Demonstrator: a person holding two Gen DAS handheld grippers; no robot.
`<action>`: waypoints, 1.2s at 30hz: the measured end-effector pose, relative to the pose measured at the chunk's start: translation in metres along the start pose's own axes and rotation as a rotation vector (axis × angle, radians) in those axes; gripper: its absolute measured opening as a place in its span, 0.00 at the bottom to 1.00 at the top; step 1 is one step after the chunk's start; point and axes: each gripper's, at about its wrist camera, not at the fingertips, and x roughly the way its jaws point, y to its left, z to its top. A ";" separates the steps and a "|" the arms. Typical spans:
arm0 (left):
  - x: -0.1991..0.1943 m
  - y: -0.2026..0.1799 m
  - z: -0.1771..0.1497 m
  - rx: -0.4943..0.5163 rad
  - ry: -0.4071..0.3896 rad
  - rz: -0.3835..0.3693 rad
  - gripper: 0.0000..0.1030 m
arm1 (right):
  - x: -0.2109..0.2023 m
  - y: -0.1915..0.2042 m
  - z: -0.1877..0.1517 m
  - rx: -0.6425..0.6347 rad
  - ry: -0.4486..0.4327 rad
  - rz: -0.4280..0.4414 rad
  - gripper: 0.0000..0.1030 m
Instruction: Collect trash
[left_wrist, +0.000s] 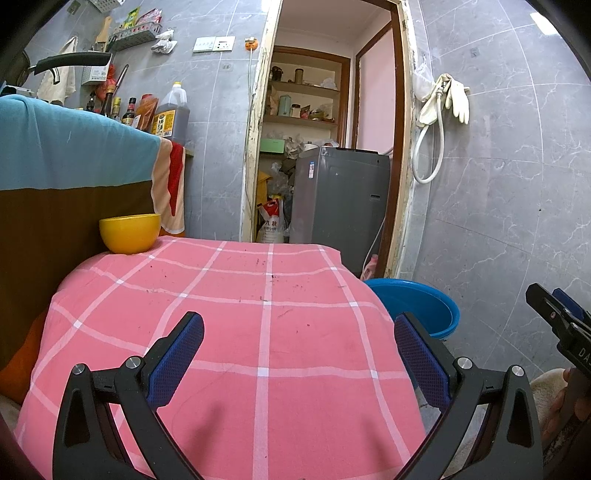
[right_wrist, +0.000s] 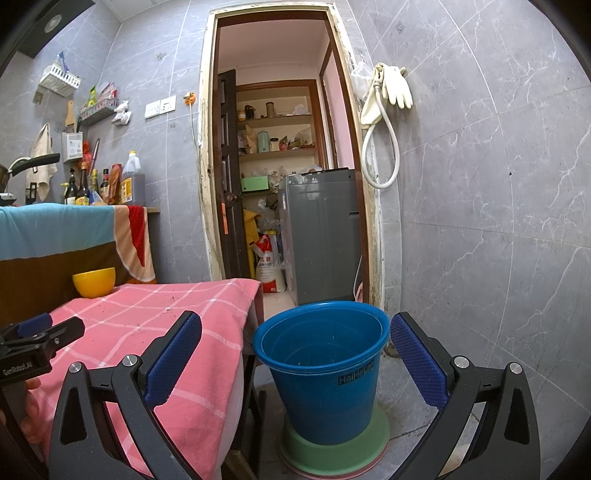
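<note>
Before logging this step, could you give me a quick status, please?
Both jaws open, empty. Blue bucket beside table, looks empty. Only crumbs on pink cloth; yellow bowl at corner.

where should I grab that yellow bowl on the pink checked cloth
Grip the yellow bowl by its rim: one finger inside, one outside, coming from above on the near side. It stands upright and open, and its rounded wall would slip from a side pinch. The brown drape close behind blocks the far side.

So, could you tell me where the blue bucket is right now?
The blue bucket stands on the floor on a green base, right of the pink-clothed table, before the doorway.
</note>
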 end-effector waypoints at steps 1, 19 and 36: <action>0.000 0.000 -0.001 0.000 0.000 0.001 0.98 | 0.000 0.000 0.000 0.000 0.000 -0.001 1.00; 0.000 -0.001 -0.002 -0.001 0.003 0.002 0.98 | -0.002 0.000 0.002 0.007 0.002 -0.001 1.00; 0.000 -0.003 -0.006 -0.012 0.009 0.002 0.98 | -0.002 -0.001 0.001 0.009 0.002 0.000 1.00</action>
